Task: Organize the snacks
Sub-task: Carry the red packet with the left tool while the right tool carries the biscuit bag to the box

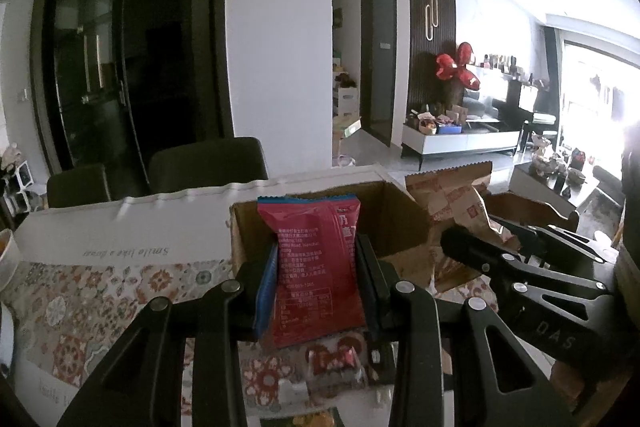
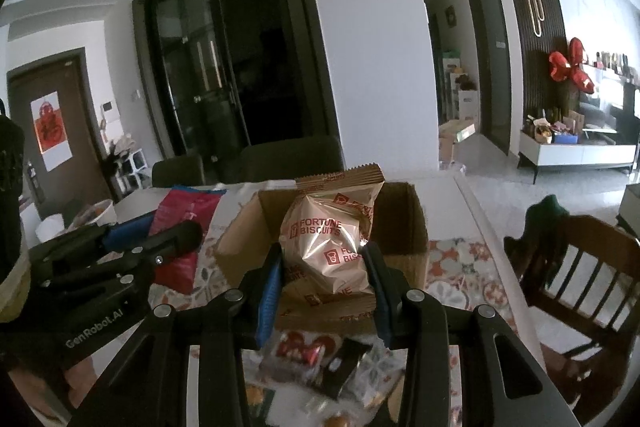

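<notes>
Now the left gripper has its jaws clamped on the sides of a red foil snack packet printed with white text, which stands upright between the blue-lined pads. The right gripper is clamped the same way on a tan, crinkled packet marked FORTUNE BISCUITS, also upright. Both packets hang in front of an open brown cardboard box, which sits on the table covered by a floral patterned cloth, toward its far edge. Beneath the grippers, at the table's near edge, lie a few small wrapped snacks: a clear-wrapped red one and just beside it a dark packet.
</notes>
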Tool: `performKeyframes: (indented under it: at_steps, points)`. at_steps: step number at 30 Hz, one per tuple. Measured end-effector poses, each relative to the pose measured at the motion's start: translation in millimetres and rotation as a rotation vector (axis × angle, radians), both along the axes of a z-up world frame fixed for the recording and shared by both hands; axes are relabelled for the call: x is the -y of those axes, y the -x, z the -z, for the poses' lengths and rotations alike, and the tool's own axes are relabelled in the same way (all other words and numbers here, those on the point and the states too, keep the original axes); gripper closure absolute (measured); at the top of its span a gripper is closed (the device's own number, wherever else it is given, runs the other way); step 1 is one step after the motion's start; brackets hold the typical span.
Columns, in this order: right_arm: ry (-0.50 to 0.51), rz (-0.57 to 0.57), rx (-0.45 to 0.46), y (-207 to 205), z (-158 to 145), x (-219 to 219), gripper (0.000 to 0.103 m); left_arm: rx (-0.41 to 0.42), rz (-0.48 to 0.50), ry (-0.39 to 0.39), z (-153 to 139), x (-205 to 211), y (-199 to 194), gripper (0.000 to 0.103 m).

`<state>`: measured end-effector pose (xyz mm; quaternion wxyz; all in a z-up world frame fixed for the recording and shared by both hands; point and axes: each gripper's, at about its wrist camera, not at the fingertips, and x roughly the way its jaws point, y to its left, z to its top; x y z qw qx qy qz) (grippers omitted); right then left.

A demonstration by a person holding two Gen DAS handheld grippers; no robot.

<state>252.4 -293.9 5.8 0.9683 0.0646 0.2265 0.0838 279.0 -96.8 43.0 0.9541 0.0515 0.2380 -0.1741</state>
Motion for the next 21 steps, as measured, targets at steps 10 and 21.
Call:
performKeyframes:
  at_steps: [10, 21]
  points:
    - [0.007, 0.002, -0.065, -62.3, -4.9, 7.5, 0.063, -0.074, -0.010, -0.034, 3.7, 12.2, -66.6, 0.067]
    - [-0.012, -0.015, -0.191, -117.0, 11.4, 14.6, 0.063, -0.190, -0.006, -0.068, 22.3, 23.5, -119.0, 0.057]
